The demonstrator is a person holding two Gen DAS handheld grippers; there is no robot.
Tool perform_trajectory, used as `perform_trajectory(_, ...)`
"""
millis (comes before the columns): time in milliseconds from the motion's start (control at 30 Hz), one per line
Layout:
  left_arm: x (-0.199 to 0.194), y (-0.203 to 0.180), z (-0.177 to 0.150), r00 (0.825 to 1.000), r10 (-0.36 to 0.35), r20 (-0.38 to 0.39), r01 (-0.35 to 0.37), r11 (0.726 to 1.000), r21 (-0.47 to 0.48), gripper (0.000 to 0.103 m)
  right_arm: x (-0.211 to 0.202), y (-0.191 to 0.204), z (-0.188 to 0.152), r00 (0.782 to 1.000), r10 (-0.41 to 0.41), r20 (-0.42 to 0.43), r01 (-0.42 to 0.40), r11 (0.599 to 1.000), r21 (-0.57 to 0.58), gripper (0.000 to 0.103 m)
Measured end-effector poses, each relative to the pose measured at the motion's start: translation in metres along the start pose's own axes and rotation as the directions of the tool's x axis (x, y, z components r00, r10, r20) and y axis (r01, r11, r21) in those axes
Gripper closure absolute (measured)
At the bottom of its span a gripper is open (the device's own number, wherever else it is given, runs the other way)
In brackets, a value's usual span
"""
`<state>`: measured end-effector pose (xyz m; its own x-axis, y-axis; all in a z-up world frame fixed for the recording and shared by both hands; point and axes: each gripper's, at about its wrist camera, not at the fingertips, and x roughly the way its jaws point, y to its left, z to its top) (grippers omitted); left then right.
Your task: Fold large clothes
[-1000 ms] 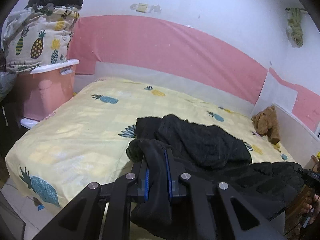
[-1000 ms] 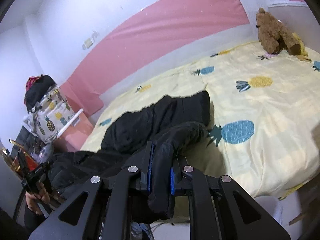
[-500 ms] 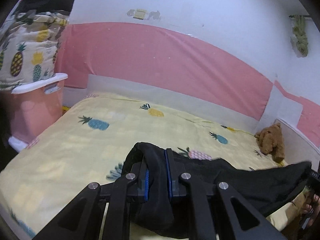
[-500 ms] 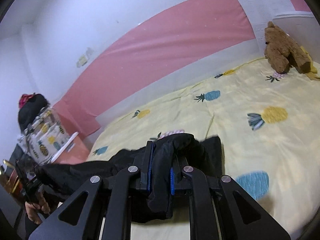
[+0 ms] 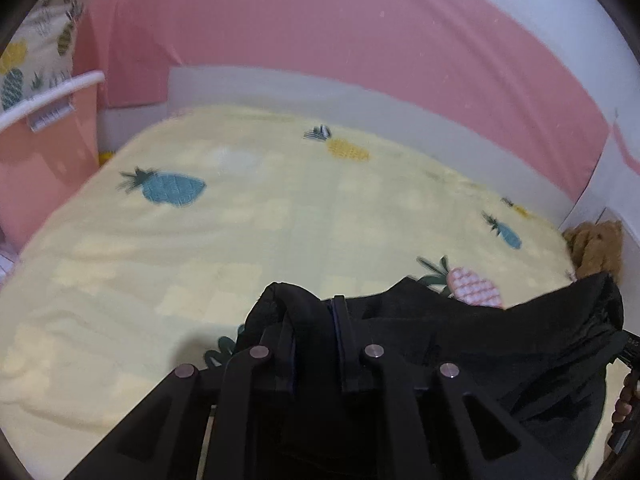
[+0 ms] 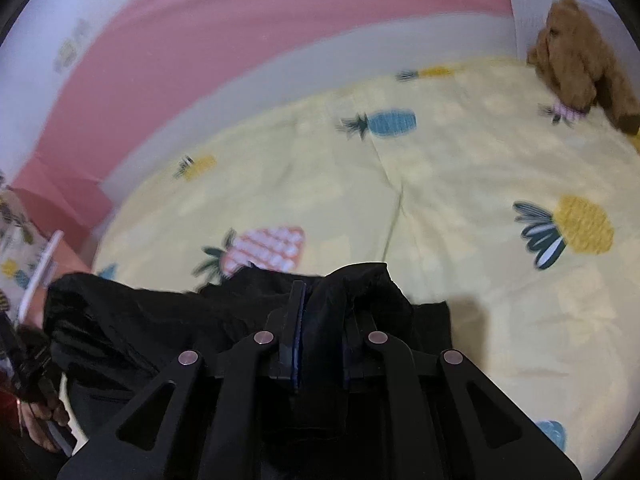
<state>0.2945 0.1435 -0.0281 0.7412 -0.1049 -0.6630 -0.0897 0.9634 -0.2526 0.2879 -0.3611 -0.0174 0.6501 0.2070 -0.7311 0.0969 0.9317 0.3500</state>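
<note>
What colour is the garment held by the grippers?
Black garment; it shows best in the right wrist view.

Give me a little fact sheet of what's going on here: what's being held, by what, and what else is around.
Held item: black garment, stretched between both grippers above the bed
Left gripper: shut on one bunched end of the garment
Right gripper: shut on the other end
Surface: bed with yellow pineapple-print sheet
Far corner of the bed: brown teddy bear
Beside the bed: pink bin with a white rim
Behind the bed: pink wall panel
Fold state: garment not yet laid flat
</note>
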Motion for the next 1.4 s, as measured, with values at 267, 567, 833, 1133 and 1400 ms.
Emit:
perform_trajectory(267,0.024,0.014,-0.001,0.997,-0.082,-0.001,0.082,0.994,-0.072,0.079,0.027,-0.02,-0.003,0.996,0.087,-0.031,-0.084,0.993,0.086,0.083)
perform_trajectory(567,-0.02,0.017,0.019,0.975,-0.154,0.158,0.179,0.971,-0.161,0.026,-0.034,-0.024,0.02,0.955,0.226,0.192,-0.259,0.952,0.164,0.027)
perform_trajectory(833,-0.055,-0.002,0.014,0.965,-0.205,0.162,0.218,0.974,-0.065,0.015,-0.051,0.045,-0.009,0.987,0.131,0.097,-0.112,0.977,-0.18,0.027)
perform_trajectory(1133,0.034,-0.066,-0.017,0.98,-0.175,-0.1,0.187,0.973,0.138,0.015,0.034,0.059,-0.026,0.994,-0.034,-0.102,0.007,0.966,-0.26,0.027)
perform_trajectory(1400,0.026,-0.081,-0.003,0.98,-0.164,-0.114,0.182,0.97,0.163,0.016,0.025,0.057,-0.008,0.995,-0.038,-0.095,0.012,0.967,-0.256,0.027)
